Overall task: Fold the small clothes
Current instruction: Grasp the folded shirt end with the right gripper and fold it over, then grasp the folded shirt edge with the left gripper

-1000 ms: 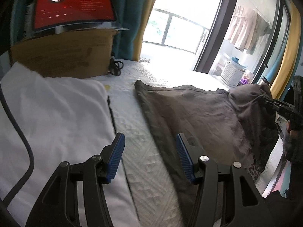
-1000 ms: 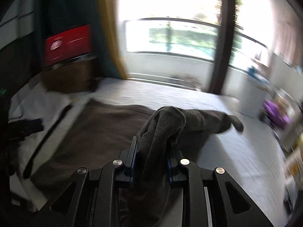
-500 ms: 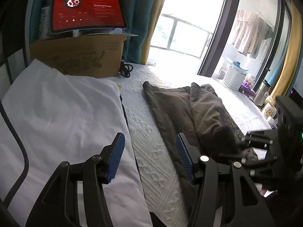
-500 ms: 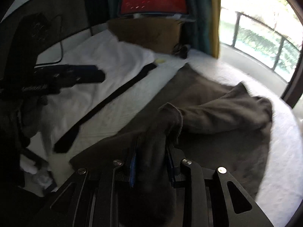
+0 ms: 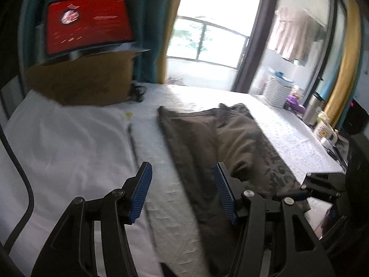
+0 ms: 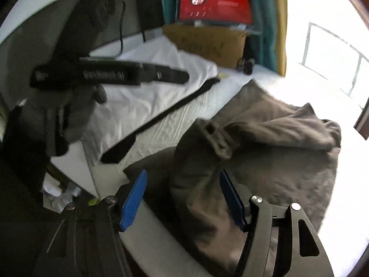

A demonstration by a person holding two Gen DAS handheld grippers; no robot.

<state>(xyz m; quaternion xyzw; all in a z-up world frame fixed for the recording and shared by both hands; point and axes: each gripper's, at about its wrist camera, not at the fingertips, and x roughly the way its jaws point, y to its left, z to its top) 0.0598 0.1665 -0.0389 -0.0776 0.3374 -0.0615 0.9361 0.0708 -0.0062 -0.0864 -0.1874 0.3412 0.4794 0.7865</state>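
Left wrist view: the left gripper (image 5: pixel 182 191) hovers with fingers spread wide, empty, over the bed (image 5: pixel 161 184) at the near edge of the brown shorts (image 5: pixel 207 133). Right wrist view: the right gripper (image 6: pixel 182 198) is spread wide around the shorts' (image 6: pixel 265 150) folded-over part, which touches only the right pad.

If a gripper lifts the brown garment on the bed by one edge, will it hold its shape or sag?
Probably sag: the brown garment is soft cloth, already bunched into loose folds beside the open right gripper. It likely drapes and drags rather than slides, since the white bedspread looks textured.
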